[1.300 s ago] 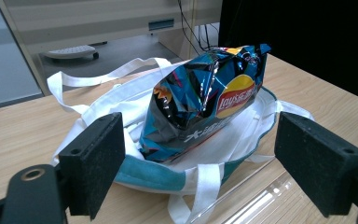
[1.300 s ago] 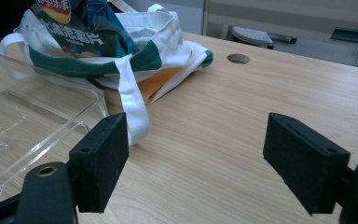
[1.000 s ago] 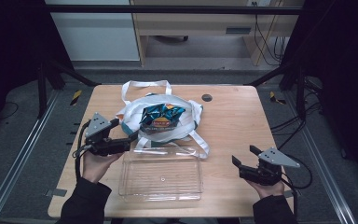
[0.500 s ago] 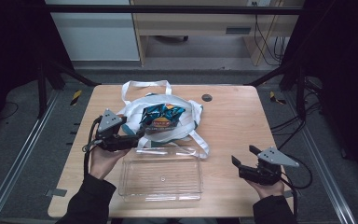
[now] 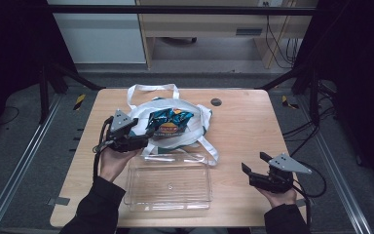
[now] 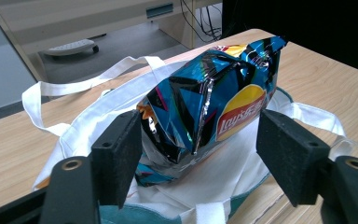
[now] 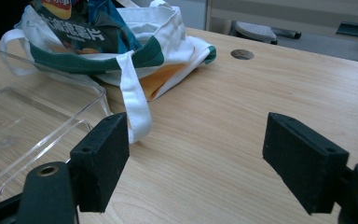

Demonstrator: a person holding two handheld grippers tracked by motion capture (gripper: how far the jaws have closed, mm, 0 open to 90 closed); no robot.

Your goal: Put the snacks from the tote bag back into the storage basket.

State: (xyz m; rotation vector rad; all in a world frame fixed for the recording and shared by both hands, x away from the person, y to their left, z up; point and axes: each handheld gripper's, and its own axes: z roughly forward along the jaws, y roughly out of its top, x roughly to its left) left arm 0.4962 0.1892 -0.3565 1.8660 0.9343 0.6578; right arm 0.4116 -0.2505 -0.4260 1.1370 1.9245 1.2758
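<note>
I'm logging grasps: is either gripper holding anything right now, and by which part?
Nothing is held. The left gripper has just been closing around the chip bag, pads not yet pressing; the right gripper is open.

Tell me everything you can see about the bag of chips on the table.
The bag of chips is glossy foil, blue and black with a red-and-yellow logo, crinkled and puffed, apparently sealed. It lies on its side on a white cloth tote bag with green trim, in the far middle of the wooden table. The left hand-held gripper has its jaws around the near end; they have just been closing, one pad at the foil, the other clear of it.
</note>
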